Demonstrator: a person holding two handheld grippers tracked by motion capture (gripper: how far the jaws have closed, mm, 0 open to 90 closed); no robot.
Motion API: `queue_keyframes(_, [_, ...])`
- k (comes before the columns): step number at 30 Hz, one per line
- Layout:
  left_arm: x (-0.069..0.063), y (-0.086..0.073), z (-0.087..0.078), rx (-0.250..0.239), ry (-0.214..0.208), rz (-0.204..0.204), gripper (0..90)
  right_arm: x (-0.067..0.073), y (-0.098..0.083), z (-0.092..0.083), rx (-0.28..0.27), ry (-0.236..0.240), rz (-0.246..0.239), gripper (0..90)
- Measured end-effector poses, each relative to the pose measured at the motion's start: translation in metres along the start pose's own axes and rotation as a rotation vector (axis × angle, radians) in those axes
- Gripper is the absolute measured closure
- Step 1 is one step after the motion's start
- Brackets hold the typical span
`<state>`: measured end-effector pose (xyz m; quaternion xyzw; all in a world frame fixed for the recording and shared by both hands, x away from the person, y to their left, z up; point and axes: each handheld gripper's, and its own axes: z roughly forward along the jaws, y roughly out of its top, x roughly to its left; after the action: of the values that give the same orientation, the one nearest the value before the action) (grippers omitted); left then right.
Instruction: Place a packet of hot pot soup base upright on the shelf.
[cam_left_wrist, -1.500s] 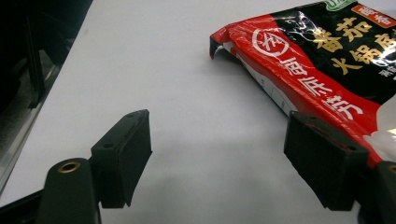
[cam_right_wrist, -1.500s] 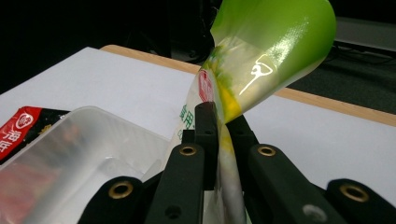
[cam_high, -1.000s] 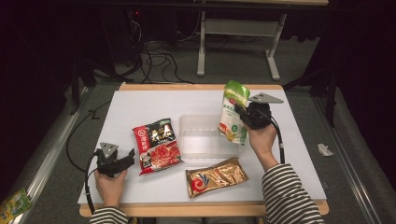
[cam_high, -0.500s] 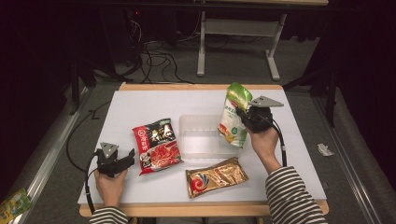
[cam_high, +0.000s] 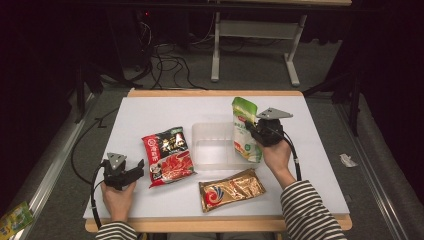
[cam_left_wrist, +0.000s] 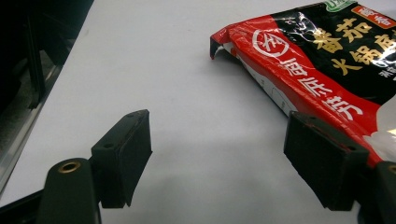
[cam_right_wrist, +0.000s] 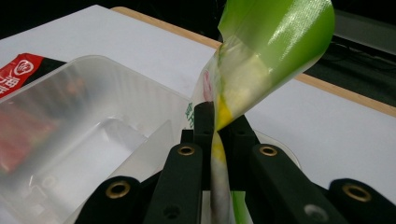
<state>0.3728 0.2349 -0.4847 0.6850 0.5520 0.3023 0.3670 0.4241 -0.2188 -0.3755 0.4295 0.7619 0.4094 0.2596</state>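
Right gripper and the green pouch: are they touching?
Touching. In the right gripper view, the right gripper has both jaws pressed together on the green pouch, which is pinched flat between them and rises above the clear tray.

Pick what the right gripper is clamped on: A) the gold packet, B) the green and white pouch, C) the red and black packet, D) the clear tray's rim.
B: the right gripper has its jaws pinched shut on the green and white pouch, held up beside the clear tray.
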Motion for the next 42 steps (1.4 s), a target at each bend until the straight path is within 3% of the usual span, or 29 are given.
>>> queue_keyframes(22, [0.0, 0.0, 0.0, 0.008, 0.001, 0.003, 23.8, 0.001, -0.021, -0.014, 0.054, 0.068, -0.031, 85.6])
queue_keyframes(30, [-0.001, 0.0, 0.0, 0.004, 0.004, 0.002, 23.9, 0.0, -0.033, -0.016, 0.05, 0.082, 0.015, 86.4])
queue_keyframes(34, [0.0, 0.0, 0.0, 0.0, 0.002, -0.001, 23.9, 0.0, -0.039, -0.016, 0.048, 0.087, 0.0, 86.5])
queue_keyframes(42, [0.0, 0.0, 0.0, 0.004, 0.003, -0.006, 24.1, 0.001, -0.044, -0.018, 0.042, 0.092, 0.039, 84.9])
